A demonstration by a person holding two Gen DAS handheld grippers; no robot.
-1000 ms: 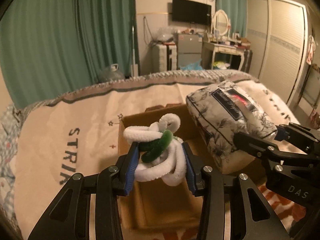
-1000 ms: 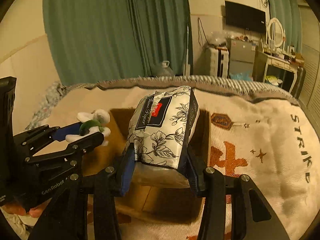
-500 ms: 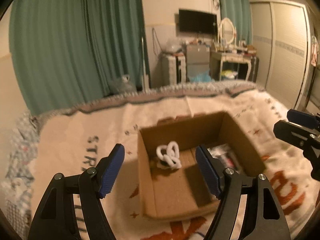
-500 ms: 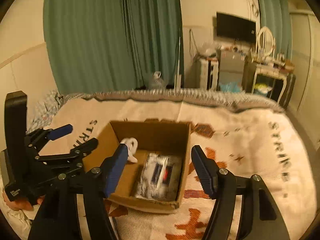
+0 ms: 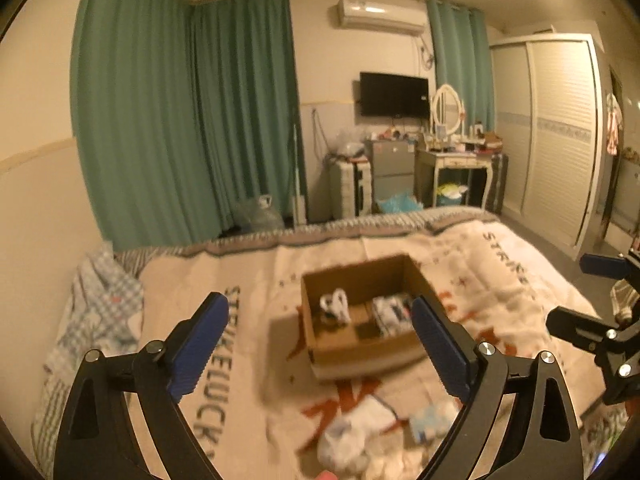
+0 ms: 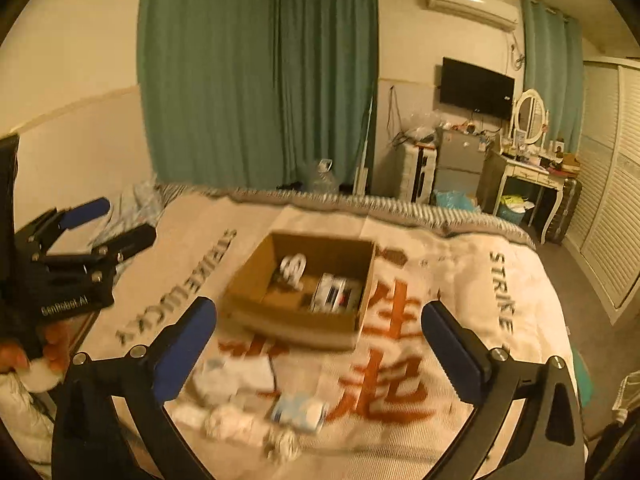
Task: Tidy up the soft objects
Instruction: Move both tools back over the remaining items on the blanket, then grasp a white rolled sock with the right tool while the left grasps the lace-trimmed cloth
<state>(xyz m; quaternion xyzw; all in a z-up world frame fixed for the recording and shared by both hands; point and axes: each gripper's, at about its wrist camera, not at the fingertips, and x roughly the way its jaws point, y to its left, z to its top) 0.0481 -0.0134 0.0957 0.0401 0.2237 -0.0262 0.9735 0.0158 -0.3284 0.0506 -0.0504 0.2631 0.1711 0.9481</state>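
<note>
Your cardboard box [image 6: 304, 300] sits open near the middle of the bed [image 6: 460, 280] and holds two things — a white looped toy [image 6: 294, 268] toward its far left corner and a floral-printed pack [image 6: 336, 296] lying to its right. Your left gripper [image 5: 320, 344] and right gripper [image 6: 320, 344] have just been opening and stand wide, nothing between their pads. More soft white items [image 6: 240, 400] lie blurred toward the bed's near edge.
</note>
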